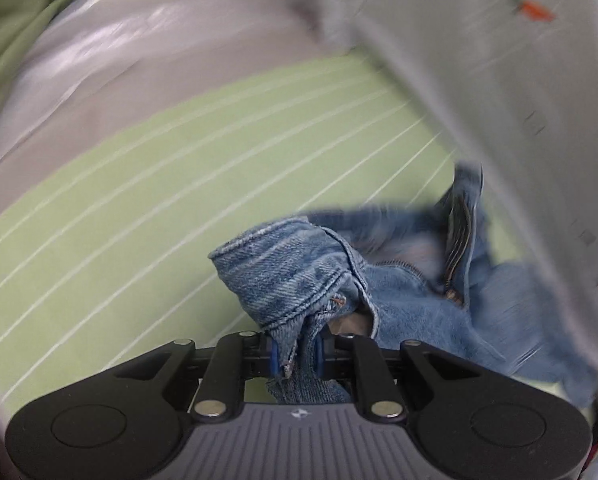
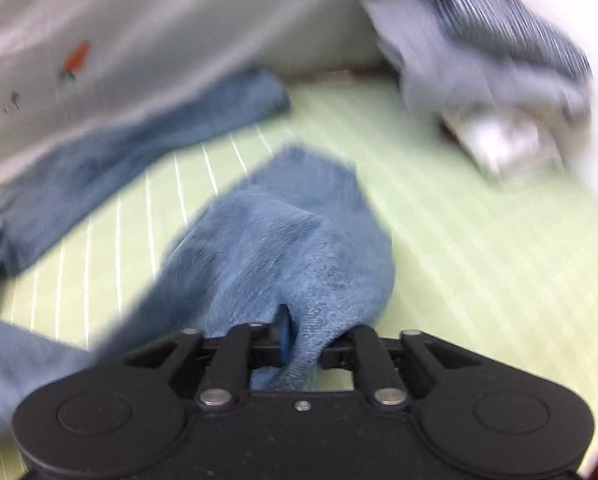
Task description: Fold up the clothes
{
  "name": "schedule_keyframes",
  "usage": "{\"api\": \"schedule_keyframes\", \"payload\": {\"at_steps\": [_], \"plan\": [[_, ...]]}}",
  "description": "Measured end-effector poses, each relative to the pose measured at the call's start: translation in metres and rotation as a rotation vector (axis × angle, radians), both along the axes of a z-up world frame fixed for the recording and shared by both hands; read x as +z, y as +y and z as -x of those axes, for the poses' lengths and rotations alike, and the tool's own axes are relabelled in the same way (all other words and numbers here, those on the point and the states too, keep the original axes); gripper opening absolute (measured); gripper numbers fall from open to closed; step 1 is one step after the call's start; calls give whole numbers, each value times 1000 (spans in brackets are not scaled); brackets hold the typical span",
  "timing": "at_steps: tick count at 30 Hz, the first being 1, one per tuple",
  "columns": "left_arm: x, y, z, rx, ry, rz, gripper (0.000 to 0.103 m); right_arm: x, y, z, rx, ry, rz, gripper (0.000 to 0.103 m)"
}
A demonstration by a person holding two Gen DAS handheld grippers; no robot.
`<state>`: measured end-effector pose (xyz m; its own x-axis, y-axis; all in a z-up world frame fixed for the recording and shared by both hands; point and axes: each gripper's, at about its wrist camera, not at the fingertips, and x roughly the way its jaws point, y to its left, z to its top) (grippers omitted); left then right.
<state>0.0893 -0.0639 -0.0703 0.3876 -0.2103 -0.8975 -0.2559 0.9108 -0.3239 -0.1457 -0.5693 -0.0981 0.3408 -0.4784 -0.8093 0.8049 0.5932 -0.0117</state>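
Blue denim jeans hang over the green striped bedsheet, waistband clamped in the left hand-held gripper, fabric pinched in the right hand-held gripper, likely to spread them.

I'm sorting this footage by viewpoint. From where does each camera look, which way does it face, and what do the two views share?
Left wrist: sits on the left gripper, looking steeply down along its fingers at the jeans waistband clamped there, over the green striped sheet; only the gripper's black body shows.
Right wrist: sits on the right gripper, looking down at jeans fabric pinched between its fingers; only the gripper shows.
Shared: the jeans, the sheet, and the white carrot-print cloth.
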Motion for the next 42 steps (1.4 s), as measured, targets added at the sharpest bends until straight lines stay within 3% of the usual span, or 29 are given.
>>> {"api": "schedule_keyframes", "payload": {"at_steps": [1, 3, 6, 7, 8, 14, 17, 20, 23, 25, 26, 29, 32, 33, 40, 42], "plan": [[-5, 3, 6, 10, 26, -2, 24, 0, 6, 3, -18, 1, 3, 55], [-9, 4, 12, 34, 50, -5, 33, 7, 15, 2, -47, -16, 50, 79], [-3, -5, 8, 49, 31, -55, 64, 21, 20, -11, -46, -58, 133, 93], [0, -8, 5, 44, 16, -76, 76, 24, 20, -18, -33, -68, 155, 95], [1, -11, 1, 35, -2, -98, 82, 26, 19, -27, -14, -70, 170, 95], [10, -32, -24, 4, -67, -242, 91, 24, 5, -95, 116, -21, 258, 96], [2, -44, -33, -42, -45, -225, 91, 4, -17, -134, 162, 39, 160, 96], [-8, -58, -36, -70, -11, -221, 91, -21, -31, -155, 187, 59, 34, 87], [-16, -72, -37, -99, 15, -208, 91, -38, -37, -164, 158, 87, -30, 67], [-17, -82, -36, -128, 21, -207, 91, -41, -41, -164, 149, 91, -31, 28], [-17, -86, -36, -145, 22, -208, 91, -38, -43, -163, 146, 80, -28, 16], [-10, -98, -32, -195, -1, -203, 91, -25, -49, -158, 135, 44, -8, 11], [5, -107, -18, -242, -53, -187, 91, 8, -48, -134, 100, -24, 70, 10], [10, -108, -12, -250, -67, -180, 91, 21, -48, -124, 84, -52, 94, 0], [28, -112, 37, -292, -116, -143, 91, 107, -38, -29, 23, -189, 291, 0], [26, -115, 51, -300, -114, -140, 91, 112, -43, -12, 44, -202, 254, 3]]}}
